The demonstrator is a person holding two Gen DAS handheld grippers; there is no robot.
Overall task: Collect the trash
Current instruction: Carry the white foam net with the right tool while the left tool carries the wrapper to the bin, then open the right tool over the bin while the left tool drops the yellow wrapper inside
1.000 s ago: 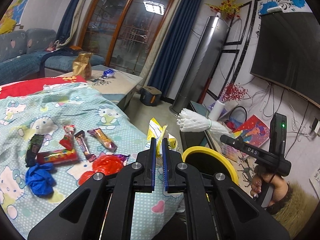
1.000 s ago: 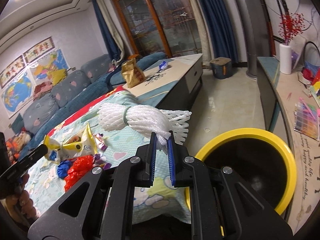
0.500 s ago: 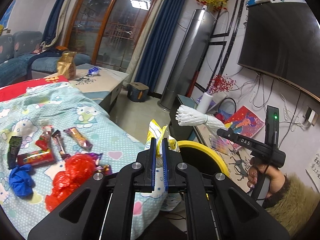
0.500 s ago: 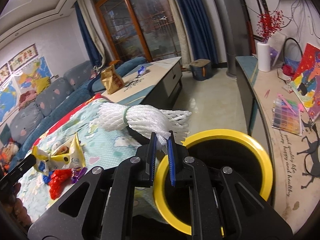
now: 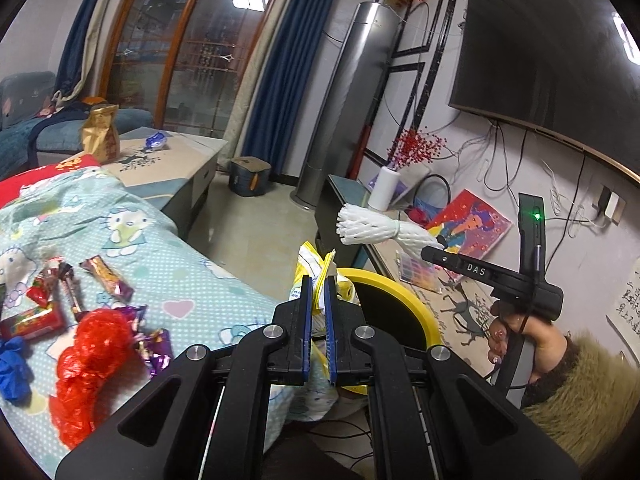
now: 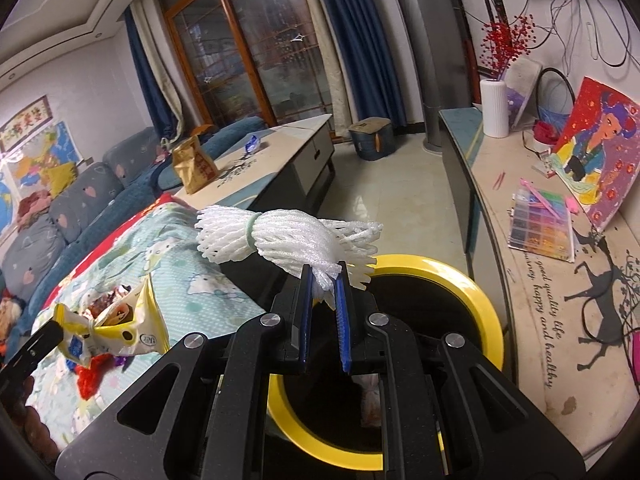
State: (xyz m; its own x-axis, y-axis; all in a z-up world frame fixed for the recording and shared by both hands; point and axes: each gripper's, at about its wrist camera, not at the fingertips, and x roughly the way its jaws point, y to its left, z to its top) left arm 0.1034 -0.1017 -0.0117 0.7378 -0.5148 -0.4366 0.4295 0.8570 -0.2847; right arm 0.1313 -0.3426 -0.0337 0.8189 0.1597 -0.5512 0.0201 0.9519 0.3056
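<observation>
My left hand-held gripper (image 5: 318,300) was clamped narrow on a yellow snack bag (image 5: 320,268), which stuck up between the blue pads just at the near rim of the yellow bin (image 5: 404,296). My right hand-held gripper (image 6: 323,292) was pinched on a bundle of white foam netting (image 6: 280,236), tied with a pale band, and it hung over the near edge of that same bin (image 6: 476,292), whose mouth lay open below. From the left camera I could see the hand (image 5: 520,336) gripping the right tool, with a furry sleeve (image 5: 580,392) behind it. More trash lay on the bed (image 5: 192,280) beside the bin: a red plastic bag (image 5: 88,356), a blue bag (image 5: 12,368), and several candy wrappers (image 5: 108,280). A long desk (image 6: 532,280) ran along the bin's far side, carrying a bead box (image 6: 540,224) and a white vase (image 6: 496,108).
</observation>
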